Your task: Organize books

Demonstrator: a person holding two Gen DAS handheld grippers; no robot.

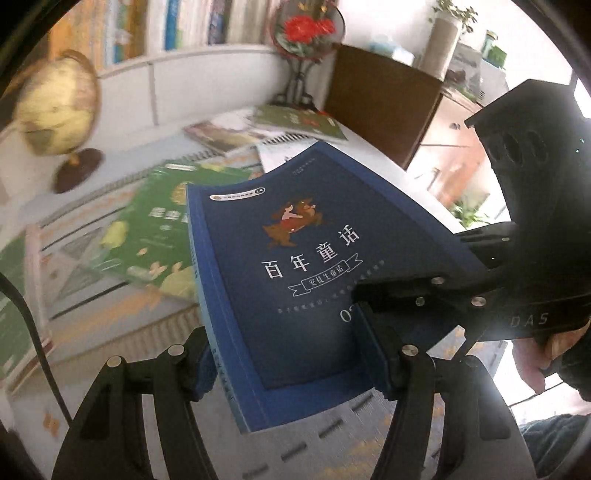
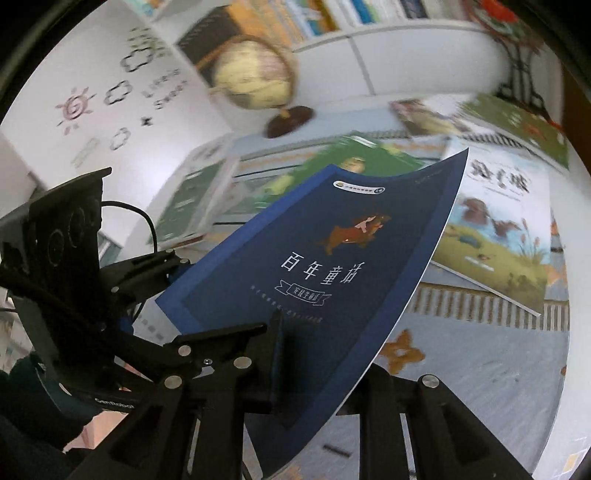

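Observation:
A dark blue book (image 1: 295, 266) with white Chinese title is held above the table, tilted. My left gripper (image 1: 291, 373) is shut on its near spine-side edge. My right gripper (image 2: 321, 365) is shut on its other side; it shows in the left wrist view (image 1: 373, 295) clamping the cover from the right. The book fills the right wrist view (image 2: 325, 266) too, and the left gripper (image 2: 162, 269) shows there at its left edge. A green book (image 1: 155, 229) lies on the table beneath. More books (image 1: 258, 129) lie further back.
A globe (image 1: 59, 110) stands at the left back of the table. A picture book with ducks (image 2: 495, 229) lies at the right. A shelf of upright books (image 1: 166, 26) runs along the back wall. A flower ornament on a stand (image 1: 306, 37) and a brown chair back (image 1: 380, 99) are behind.

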